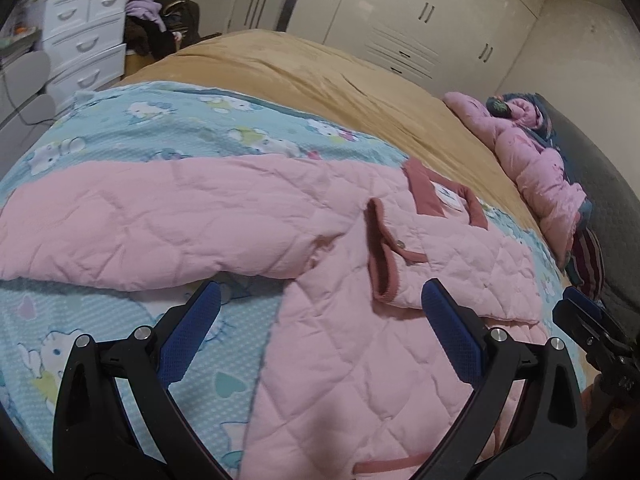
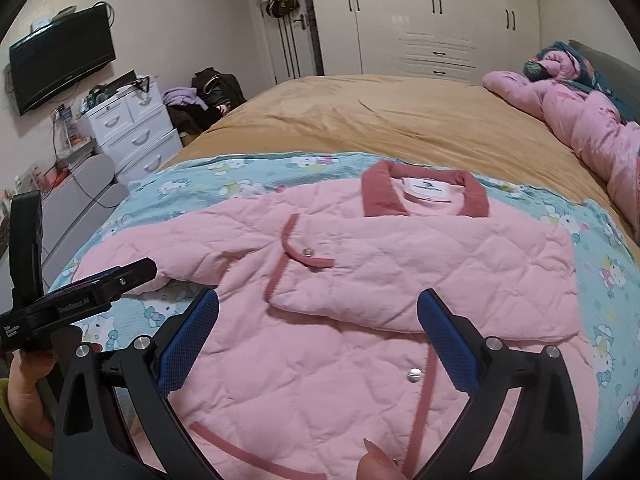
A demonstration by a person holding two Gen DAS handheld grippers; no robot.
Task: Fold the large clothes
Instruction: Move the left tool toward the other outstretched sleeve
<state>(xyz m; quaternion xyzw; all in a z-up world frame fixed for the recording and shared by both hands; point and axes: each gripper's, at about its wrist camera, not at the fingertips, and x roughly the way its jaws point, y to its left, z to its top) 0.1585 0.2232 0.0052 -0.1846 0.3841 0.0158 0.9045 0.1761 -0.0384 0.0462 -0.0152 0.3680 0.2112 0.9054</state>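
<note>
Both pairs of blue-padded fingers are seen spread wide and released, with nothing gripped between them. Beneath and ahead of the left gripper (image 1: 320, 320) the pink quilted jacket (image 1: 360, 360) is spread flat, its body filling the gap between the fingers, while one sleeve (image 1: 140, 224) is laid out to the left beyond the left finger (image 1: 192, 340). A folded-over sleeve with a dark pink cuff (image 1: 380, 248) is seen just ahead of the right finger (image 1: 452, 340). The right gripper (image 2: 318, 336) is likewise held over the jacket (image 2: 320, 380), with a snap button (image 2: 414, 375) lying on the fabric between its fingers and the folded sleeve (image 2: 420, 276) lying across the chest just beyond them. Farther ahead the dark pink collar (image 2: 424, 192) and its white label are shown. Under the jacket a blue cartoon-cat blanket (image 2: 608, 280) is spread, itself lying on a tan bedcover (image 2: 400, 120) on the bed. To the far right of the fingers a pink duvet (image 2: 592, 120) is bunched. Beyond the bed, white wardrobes (image 2: 440, 20) are seen, with a white drawer unit (image 2: 136, 128) and a wall-mounted television (image 2: 60, 56) off to the left. A fingertip (image 2: 376, 464) is visible at the lower edge of the right wrist view.
</note>
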